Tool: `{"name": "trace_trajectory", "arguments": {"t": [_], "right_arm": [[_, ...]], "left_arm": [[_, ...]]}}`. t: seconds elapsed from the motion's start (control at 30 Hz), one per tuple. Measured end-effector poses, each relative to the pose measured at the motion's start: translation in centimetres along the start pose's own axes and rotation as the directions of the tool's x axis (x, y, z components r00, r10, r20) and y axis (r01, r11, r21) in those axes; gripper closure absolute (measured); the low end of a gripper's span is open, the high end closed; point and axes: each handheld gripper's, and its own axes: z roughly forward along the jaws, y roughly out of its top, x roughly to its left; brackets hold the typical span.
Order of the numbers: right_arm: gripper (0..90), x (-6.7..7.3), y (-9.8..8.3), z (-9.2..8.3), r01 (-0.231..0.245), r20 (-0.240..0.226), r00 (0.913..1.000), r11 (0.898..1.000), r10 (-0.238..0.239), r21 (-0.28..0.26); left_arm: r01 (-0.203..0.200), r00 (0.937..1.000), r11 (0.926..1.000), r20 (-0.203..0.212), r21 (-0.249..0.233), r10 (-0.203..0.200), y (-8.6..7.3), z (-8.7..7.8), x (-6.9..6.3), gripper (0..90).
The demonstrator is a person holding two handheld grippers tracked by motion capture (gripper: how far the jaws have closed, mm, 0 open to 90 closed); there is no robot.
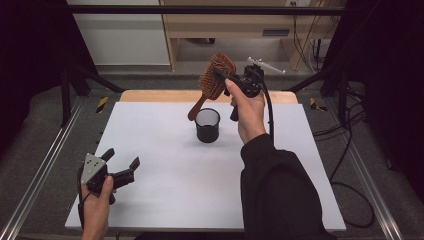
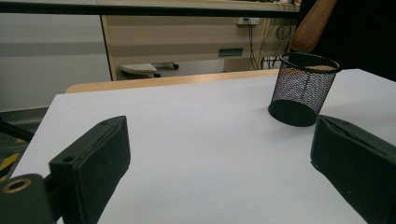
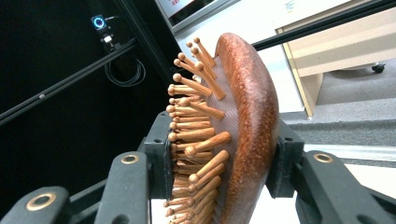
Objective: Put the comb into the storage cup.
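Observation:
A wooden hairbrush (image 1: 215,80) with wooden bristles hangs in the air above a black mesh cup (image 1: 207,125) at the table's middle back. Its handle points down toward the cup's rim. My right gripper (image 1: 225,80) is shut on the brush head (image 3: 233,130), one jaw against the bristles and the other against the smooth back. My left gripper (image 1: 122,162) rests low at the table's front left, open, with nothing between its jaws (image 2: 219,158). From there the mesh cup (image 2: 303,88) stands ahead to the right, and the brush handle (image 2: 313,23) shows above it.
The white table top (image 1: 165,180) lies on a wooden board whose edge shows at the back. Metal rails run along both sides. Behind stand a wooden cabinet (image 1: 240,25) and cables on the floor at the right.

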Motion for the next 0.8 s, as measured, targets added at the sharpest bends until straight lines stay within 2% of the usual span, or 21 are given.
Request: {"name": "trace_trajectory", "arguments": {"t": [0.27, 0.4, 0.6, 0.8], "right_arm": [[53.3, -0.1, 0.5, -0.1, 0.015, 0.007, 0.9999, 1.000, -0.015, -0.020], [53.3, 0.0, 0.8, -0.2, 0.037, 0.018, 0.9992, 0.999, -0.037, -0.034], [53.3, -0.1, 1.3, -0.4, 0.065, 0.039, 0.9972, 0.998, -0.063, -0.028], [53.2, -0.3, 1.5, -0.4, 0.069, 0.047, 0.9966, 0.997, -0.067, -0.027]], "left_arm": [[-0.006, 1.0000, 1.0000, 0.005, 0.000, 0.006, 0.0, 0.0, 0.0, 5.1], [-0.011, 0.9999, 0.9999, 0.005, -0.002, 0.011, 0.0, 0.0, -0.1, 5.1], [-0.014, 0.9999, 0.9999, 0.008, -0.003, 0.014, 0.0, 0.1, -0.2, 5.0], [-0.020, 0.9997, 0.9998, 0.010, -0.002, 0.020, 0.0, 0.1, -0.2, 4.9]]}}
